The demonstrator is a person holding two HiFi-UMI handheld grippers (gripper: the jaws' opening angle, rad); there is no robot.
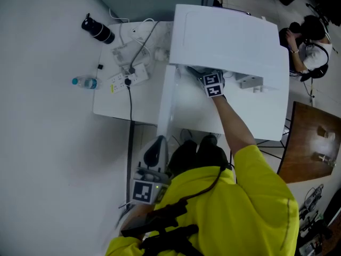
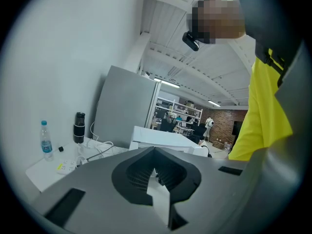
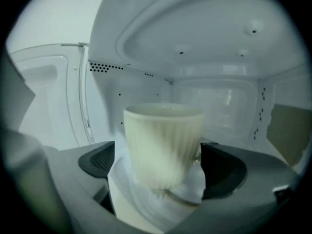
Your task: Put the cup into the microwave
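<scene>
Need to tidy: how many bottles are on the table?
2: water bottle at the table's left edge, black bottle at its far corner. Microwave may hide others.

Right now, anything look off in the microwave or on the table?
Nothing stands out. The cup stands upright inside the microwave, between the right gripper's parted jaws, with no spill visible. Its base is blurred, so seating is unclear. The bottle and flask stand upright on the table.

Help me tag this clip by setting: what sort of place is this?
Probably a lab or workshop office, not a home kitchen: the white microwave oven stands on a plain white table beside a white power strip, and open metal shelving racks fill the hall behind.
</scene>
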